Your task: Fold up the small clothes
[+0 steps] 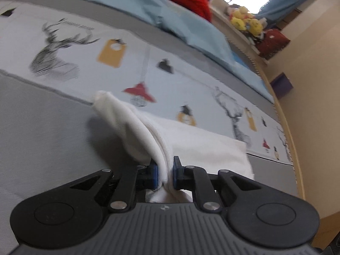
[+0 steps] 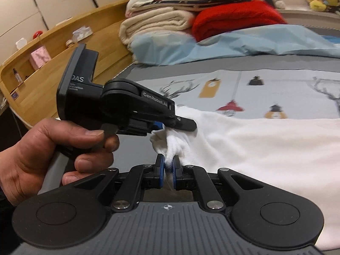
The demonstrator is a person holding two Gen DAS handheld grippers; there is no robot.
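Right wrist view: both the left claw (image 2: 163, 127) and right claw (image 2: 168, 165) are clamped on a white garment's (image 2: 265, 146) bunched corner over the bed (image 2: 276, 80); folding seems barely begun.

Soft white cloth garment (image 2: 255, 148) — matt

left claw (image 1: 165, 175) clamped, right claw (image 2: 168, 170) clamped

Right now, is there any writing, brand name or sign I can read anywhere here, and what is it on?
"GenRobot.AI": white lettering on the arm of the left gripper, right wrist view.
"DAS": on that gripper's grey back plate; the small lines beneath are too small to read.
Crosshair mark, no words: on the right gripper body.
Bedspread prints: pictures only, any lettering blurred.
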